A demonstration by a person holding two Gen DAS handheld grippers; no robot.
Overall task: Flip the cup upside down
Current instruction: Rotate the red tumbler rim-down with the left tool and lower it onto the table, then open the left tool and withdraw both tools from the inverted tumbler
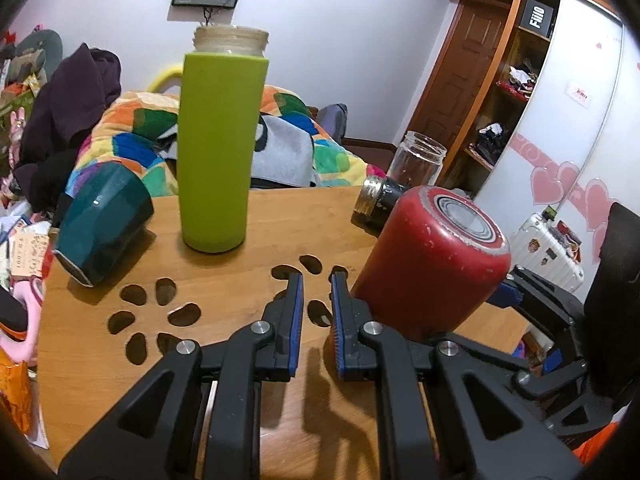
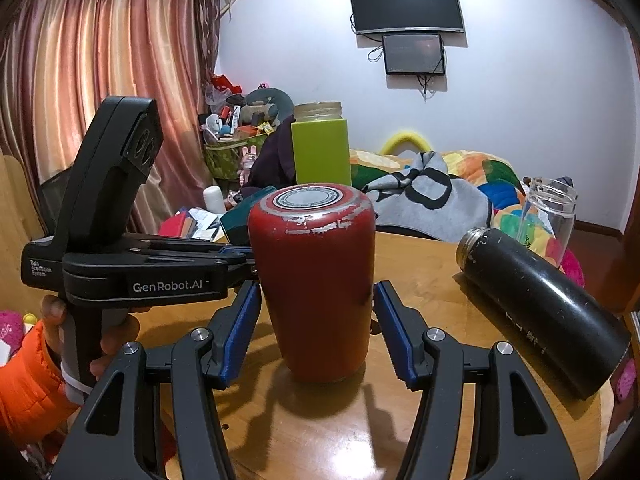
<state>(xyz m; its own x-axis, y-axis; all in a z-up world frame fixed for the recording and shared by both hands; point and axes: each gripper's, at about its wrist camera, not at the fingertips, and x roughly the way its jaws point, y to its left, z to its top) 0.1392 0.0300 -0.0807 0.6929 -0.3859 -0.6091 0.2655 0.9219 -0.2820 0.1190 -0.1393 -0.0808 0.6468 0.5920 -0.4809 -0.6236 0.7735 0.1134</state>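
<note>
Wooden table point(image 2: 420, 264): right fingers point(image 2: 240, 320) spread, flanking inverted red cup point(image 2: 316, 280).

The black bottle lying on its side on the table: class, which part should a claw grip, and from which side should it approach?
Grip the black bottle around the middle of its body, coming down from above with the fingers across its width. It lies flat on the wooden table, so its long round sides are exposed there, while its threaded open mouth is narrower and probably gives a poorer hold.
</note>
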